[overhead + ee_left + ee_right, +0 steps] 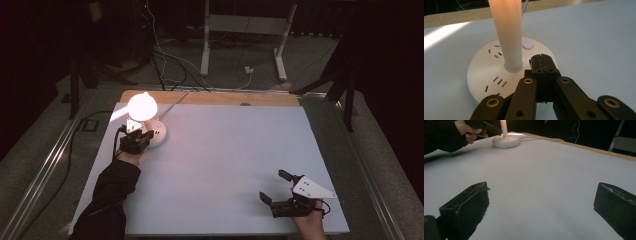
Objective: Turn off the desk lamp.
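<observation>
A lit lamp (142,106) glows at the table's far left, its white stem (507,32) rising from a round white base (484,75) with socket slots and a small blue-lit button (528,45). My left gripper (544,62) is shut with nothing between its jaws, its tips over the base just below the button. In the high view that left gripper (145,137) sits at the near edge of the lamp base (159,135). My right gripper (273,186) rests near the front right of the table, jaws wide open and empty. In the right gripper view the lamp base (506,141) is far off.
The white table top (225,160) has a wooden strip (210,98) along its far edge. The lamp's white cord (541,138) runs off the back edge. Cables and a white desk frame (245,30) stand on the dark floor behind. Metal rails flank the table.
</observation>
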Action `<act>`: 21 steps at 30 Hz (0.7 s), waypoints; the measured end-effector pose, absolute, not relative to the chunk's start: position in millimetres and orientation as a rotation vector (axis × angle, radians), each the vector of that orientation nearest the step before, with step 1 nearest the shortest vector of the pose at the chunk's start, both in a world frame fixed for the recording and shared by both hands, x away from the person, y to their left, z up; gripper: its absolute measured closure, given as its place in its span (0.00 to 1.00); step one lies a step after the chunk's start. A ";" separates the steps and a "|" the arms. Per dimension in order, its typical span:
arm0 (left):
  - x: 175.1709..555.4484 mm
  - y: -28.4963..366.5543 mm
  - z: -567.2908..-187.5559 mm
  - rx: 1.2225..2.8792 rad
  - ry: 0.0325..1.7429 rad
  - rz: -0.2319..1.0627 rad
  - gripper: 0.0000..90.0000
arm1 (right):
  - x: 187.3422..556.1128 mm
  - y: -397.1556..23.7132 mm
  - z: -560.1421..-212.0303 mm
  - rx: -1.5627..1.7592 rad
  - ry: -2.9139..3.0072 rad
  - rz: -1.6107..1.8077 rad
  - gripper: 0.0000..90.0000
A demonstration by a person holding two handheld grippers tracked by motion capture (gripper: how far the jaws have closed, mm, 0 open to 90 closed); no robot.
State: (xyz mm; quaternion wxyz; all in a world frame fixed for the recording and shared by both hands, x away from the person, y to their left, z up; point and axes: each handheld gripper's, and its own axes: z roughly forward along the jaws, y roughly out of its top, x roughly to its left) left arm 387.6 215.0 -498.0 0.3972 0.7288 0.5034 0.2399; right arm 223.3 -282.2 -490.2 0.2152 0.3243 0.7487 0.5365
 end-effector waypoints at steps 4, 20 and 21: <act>388.0 215.2 -501.0 1.855 1.278 0.602 1.00 | 222.9 -281.7 -490.2 0.898 2.078 1.488 0.00; 389.9 215.9 -510.0 1.864 1.294 0.585 1.00 | 223.2 -281.6 -490.5 0.901 2.083 1.488 0.00; 390.0 216.0 -510.3 1.864 1.294 0.586 1.00 | 223.2 -281.6 -490.5 0.901 2.083 1.488 0.00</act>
